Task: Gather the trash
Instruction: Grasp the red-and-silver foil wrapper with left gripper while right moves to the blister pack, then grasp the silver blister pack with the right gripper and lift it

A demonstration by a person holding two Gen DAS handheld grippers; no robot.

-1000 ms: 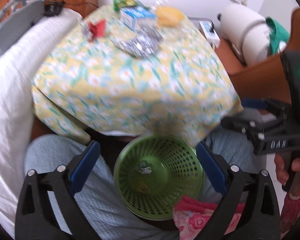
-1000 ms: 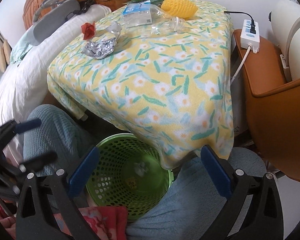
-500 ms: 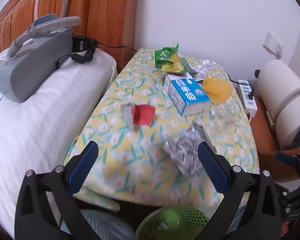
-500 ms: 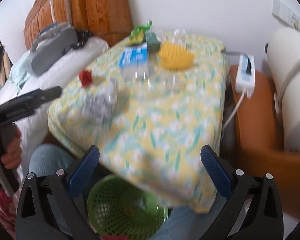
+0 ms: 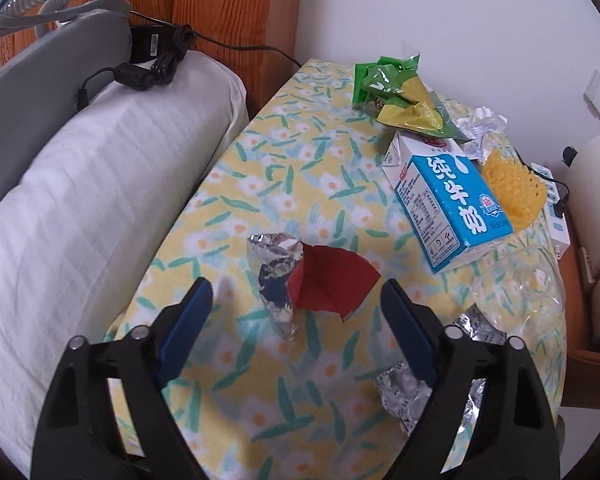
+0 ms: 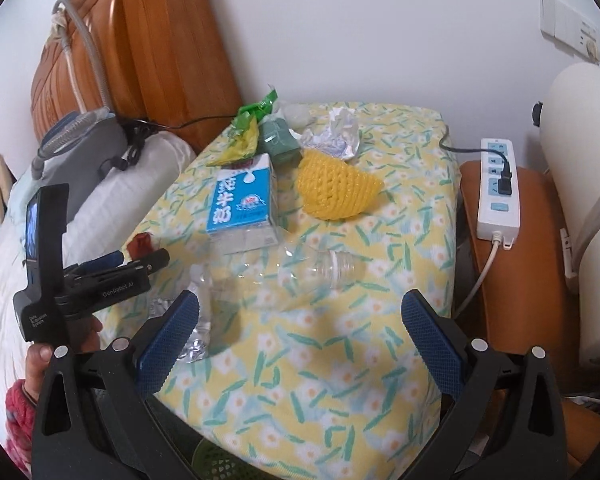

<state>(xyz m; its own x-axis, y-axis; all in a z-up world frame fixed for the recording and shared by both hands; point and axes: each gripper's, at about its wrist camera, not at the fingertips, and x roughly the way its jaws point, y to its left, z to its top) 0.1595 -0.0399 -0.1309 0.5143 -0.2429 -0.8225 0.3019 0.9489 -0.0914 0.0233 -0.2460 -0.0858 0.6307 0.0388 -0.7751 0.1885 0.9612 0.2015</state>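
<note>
Left gripper (image 5: 296, 300): jaws spread wide, holding nothing, hovering over the near end of the table with the red-and-foil wrapper between its blue pads.
Right gripper (image 6: 300, 312): also wide apart and empty — poised above the near edge of the table, the clear bottle just ahead of its pads.
Red-and-foil wrapper (image 5: 308, 280): lies flat on the flowered tablecloth (image 5: 292, 184), red flap to the right, crumpled silver foil to the left.
Crumpled foil (image 5: 416, 384): a second silver wad at the near right of the table, partly behind the left gripper's right finger.
Clear bottle (image 6: 284, 268): plastic, on its side, open neck pointing right, just in front of the milk carton.
Milk carton (image 5: 444, 204): blue and white, lying on the cloth toward the far right.
Yellow foam net (image 6: 336, 188): beside the carton, on its right.
Green snack bags (image 5: 396, 92): at the far end by the wall — white crumpled paper (image 6: 336, 136) close by.
Green basket (image 6: 220, 464): only its rim shows below the table's near edge.
Power strip (image 6: 498, 192): on the brown seat to the right of the table.
Pillow (image 5: 92, 184): white, left of the table, carrying a grey device.
</note>
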